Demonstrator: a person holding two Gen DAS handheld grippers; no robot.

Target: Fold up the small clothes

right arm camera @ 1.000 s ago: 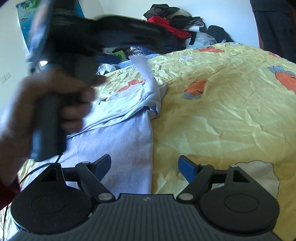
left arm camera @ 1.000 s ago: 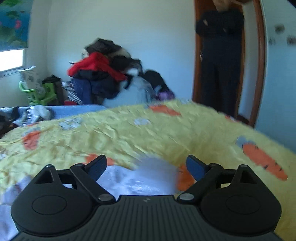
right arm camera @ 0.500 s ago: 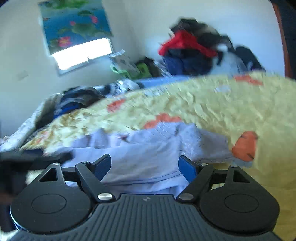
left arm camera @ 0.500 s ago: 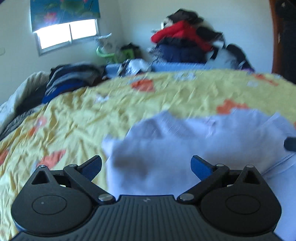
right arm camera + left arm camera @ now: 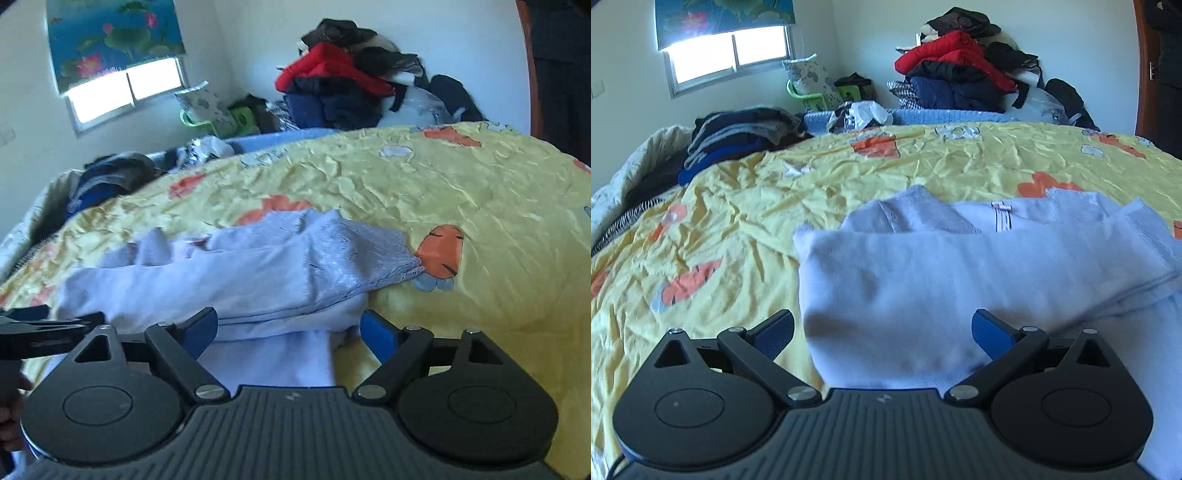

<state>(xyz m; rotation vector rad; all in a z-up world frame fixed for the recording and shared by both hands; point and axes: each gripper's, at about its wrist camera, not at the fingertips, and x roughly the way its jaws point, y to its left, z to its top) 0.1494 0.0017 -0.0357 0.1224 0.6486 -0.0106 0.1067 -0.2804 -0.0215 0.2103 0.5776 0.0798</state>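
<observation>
**Both grippers wide over the lilac garment**

Your left gripper [image 5: 882, 330] hangs with its blue pads spread apart above the folded lilac garment [image 5: 923, 273], which lies on the yellow carrot-print bedspread [image 5: 738, 221]; cloth sits between the pads, unpressed. Your right gripper [image 5: 288, 328] has its jaws opening over the same garment's rumpled edge [image 5: 258, 273], cloth between them but not pinched. The left gripper's tip [image 5: 48, 325] enters the right wrist view at left. A clothes heap [image 5: 956, 62] stands against the far wall.
</observation>
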